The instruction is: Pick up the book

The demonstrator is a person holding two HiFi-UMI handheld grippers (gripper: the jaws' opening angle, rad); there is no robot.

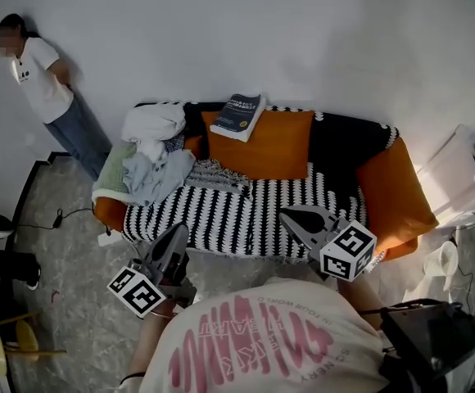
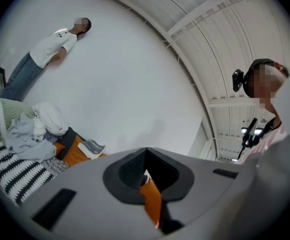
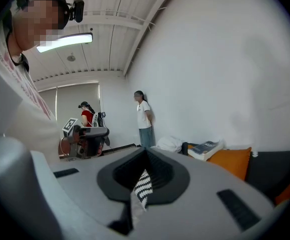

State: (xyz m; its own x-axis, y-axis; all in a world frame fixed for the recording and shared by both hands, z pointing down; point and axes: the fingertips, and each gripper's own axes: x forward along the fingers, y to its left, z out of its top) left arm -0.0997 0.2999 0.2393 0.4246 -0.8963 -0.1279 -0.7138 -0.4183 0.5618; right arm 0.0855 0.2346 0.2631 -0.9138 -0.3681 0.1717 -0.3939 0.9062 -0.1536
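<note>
left gripper pressed together, empty | right gripper likewise | book atop orange cushion, long axis toward wall

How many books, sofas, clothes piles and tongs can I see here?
book: 1
sofa: 1
clothes pile: 1
tongs: 2, the left tongs and the right tongs
Total: 5
</note>
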